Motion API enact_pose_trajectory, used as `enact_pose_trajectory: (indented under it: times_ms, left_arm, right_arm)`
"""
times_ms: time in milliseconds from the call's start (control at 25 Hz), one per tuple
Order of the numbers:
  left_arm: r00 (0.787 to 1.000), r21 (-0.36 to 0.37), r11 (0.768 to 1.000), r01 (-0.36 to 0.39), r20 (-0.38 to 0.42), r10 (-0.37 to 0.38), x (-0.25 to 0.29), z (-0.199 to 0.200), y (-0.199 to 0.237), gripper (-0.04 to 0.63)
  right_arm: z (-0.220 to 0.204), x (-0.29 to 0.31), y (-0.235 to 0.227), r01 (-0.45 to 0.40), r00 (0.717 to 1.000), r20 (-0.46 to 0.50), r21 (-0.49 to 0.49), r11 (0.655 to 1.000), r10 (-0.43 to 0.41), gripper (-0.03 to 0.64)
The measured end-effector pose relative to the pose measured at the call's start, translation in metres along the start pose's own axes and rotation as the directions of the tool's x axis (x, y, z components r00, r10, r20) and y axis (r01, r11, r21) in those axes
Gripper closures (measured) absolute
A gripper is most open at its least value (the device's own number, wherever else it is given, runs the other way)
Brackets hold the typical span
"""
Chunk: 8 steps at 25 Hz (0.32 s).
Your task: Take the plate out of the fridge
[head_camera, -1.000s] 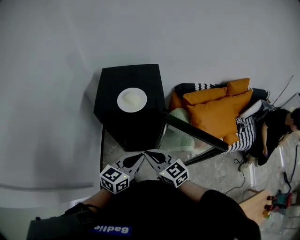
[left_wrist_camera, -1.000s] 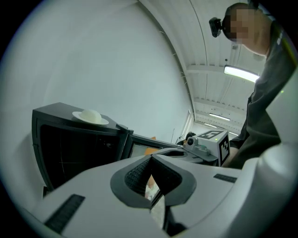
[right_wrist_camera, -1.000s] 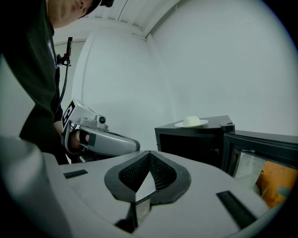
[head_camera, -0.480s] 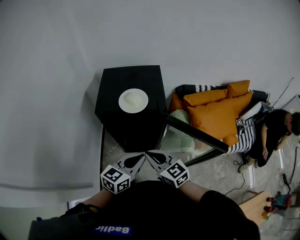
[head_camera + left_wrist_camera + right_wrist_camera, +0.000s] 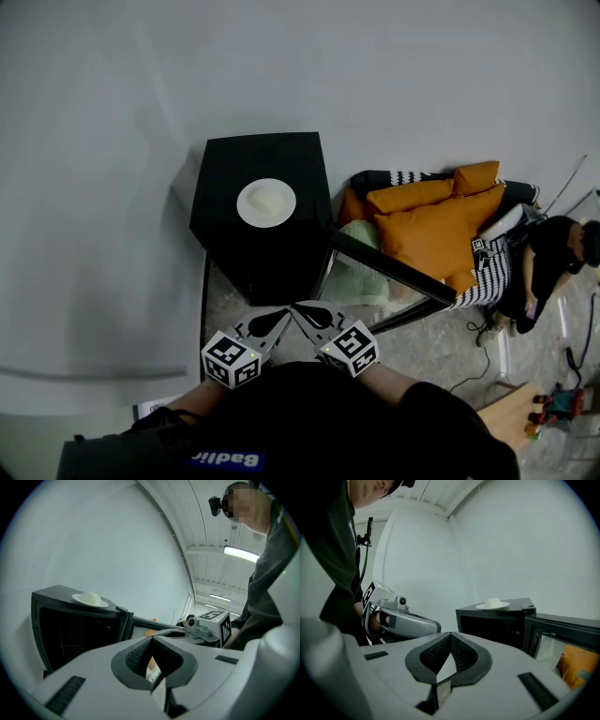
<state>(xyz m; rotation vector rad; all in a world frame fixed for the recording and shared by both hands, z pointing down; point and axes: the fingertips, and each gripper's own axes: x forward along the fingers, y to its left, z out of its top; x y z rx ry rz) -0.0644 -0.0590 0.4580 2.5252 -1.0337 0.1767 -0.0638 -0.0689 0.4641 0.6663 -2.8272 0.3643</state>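
A white plate [image 5: 266, 202] with a pale round lump of food stands on top of the small black fridge [image 5: 253, 159]. The fridge's glass door [image 5: 394, 270] hangs open to the right. Both grippers are held low, close to the person's body, a good way short of the fridge. My left gripper [image 5: 274, 321] is shut with nothing in it, and my right gripper [image 5: 307, 315] is shut and empty too. In the left gripper view the plate [image 5: 90, 600] shows far off on the fridge [image 5: 70, 630]. In the right gripper view the plate [image 5: 492, 604] tops the fridge [image 5: 487, 623].
Orange cushions [image 5: 436, 220] and striped fabric lie right of the open door. A person in dark clothes [image 5: 553, 258] sits at the far right. Cables run over the speckled floor [image 5: 441, 342]. A wooden surface [image 5: 502, 417] with a small colourful toy [image 5: 561, 401] is at bottom right.
The head view has drifted very slightly, so the fridge sits a touch lower in it. Both grippers have kept their place and stayed shut.
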Motion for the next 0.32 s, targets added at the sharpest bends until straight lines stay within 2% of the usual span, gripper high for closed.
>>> enact_pose_trajectory:
  times_ms: [320]
  left_arm:
    - [1.0, -0.002, 1.0, 0.0, -0.006, 0.0, 0.0014, -0.0011, 0.0011, 0.588]
  right_arm:
    - [-0.0004, 0.0, -0.0019, 0.004, 1.0, -0.003, 0.003, 1.0, -0.004, 0.607]
